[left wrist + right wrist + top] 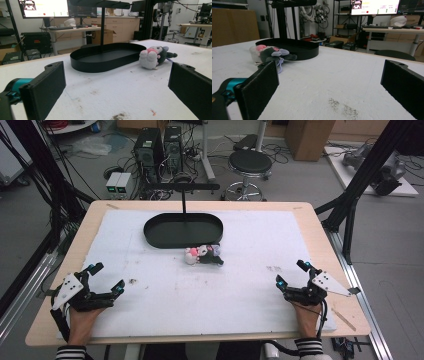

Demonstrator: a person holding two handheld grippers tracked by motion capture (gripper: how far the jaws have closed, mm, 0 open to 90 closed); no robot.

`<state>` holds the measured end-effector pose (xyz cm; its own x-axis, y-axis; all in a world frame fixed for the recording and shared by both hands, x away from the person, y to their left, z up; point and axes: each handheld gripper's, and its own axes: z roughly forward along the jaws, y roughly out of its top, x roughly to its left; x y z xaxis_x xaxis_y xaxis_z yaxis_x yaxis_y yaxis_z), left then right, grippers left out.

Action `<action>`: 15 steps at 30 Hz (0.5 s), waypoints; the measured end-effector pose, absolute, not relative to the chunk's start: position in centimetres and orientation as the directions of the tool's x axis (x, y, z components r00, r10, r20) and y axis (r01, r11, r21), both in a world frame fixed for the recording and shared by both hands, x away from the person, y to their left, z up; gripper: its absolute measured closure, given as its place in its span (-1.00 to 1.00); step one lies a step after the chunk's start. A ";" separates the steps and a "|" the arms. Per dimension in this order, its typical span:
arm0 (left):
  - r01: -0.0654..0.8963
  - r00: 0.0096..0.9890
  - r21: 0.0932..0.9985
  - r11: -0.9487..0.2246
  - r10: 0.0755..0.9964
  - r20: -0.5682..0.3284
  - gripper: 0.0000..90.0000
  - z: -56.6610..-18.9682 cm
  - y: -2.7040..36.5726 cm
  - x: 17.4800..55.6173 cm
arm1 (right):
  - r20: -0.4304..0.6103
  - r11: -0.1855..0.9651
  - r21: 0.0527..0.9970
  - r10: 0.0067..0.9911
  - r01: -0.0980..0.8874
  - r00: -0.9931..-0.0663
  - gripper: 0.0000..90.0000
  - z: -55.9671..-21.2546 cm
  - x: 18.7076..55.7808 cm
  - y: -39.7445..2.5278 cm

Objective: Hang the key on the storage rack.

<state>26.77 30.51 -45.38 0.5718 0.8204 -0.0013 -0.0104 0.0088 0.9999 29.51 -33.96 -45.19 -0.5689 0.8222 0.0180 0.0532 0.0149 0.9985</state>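
a small plush toy [203,255] in white, pink and dark grey lies on its side on the white mat [240,285] covering the tabletop, just beside the near rim of a black oval tray [183,230] with an upright post rising from its middle. well apart from both, the left gripper [106,279] rests at the near left corner, its jaws spread wide with nothing between them. the right gripper [291,273] sits at the near right, jaws likewise wide apart and empty
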 end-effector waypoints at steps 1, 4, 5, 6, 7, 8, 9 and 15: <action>-0.010 0.572 1.000 0.010 0.820 -0.003 -0.96 -45.4 30.5 26.8 | 0.012 0.018 0.999 0.822 0.048 -0.570 -0.99 -45.2 29.5 -33.9; -0.003 0.571 1.000 0.009 0.821 -0.006 -0.96 -45.4 30.5 26.8 | 0.010 0.021 0.999 0.820 0.047 -0.573 -0.99 -45.2 29.5 -33.9; -0.003 0.570 1.000 0.009 0.821 -0.006 -0.96 -45.3 30.5 26.8 | 0.011 0.020 0.999 0.820 0.047 -0.573 -0.99 -45.2 29.6 -33.9; -0.002 0.570 1.000 0.012 0.822 -0.008 -0.96 -45.3 30.5 26.9 | 0.012 0.019 0.999 0.819 0.048 -0.573 -0.99 -45.2 29.6 -33.9; -0.002 0.570 1.000 0.012 0.822 -0.008 -0.96 -45.3 30.5 26.9 | 0.013 0.019 0.999 0.819 0.050 -0.573 -0.99 -45.2 29.6 -34.0; 0.000 0.569 1.000 0.012 0.822 -0.010 -0.96 -45.3 30.5 26.9 | 0.011 0.020 0.999 0.820 0.048 -0.573 -0.99 -45.2 29.6 -33.9; 0.003 0.569 1.000 0.013 0.822 -0.012 -0.96 -45.3 30.5 26.9 | 0.010 0.021 0.999 0.820 0.048 -0.573 -0.99 -45.2 29.6 -33.9; 0.005 0.569 1.000 0.015 0.822 -0.015 -0.96 -45.3 30.6 26.9 | 0.000 0.031 0.998 0.822 0.045 -0.570 -0.99 -45.2 29.5 -33.8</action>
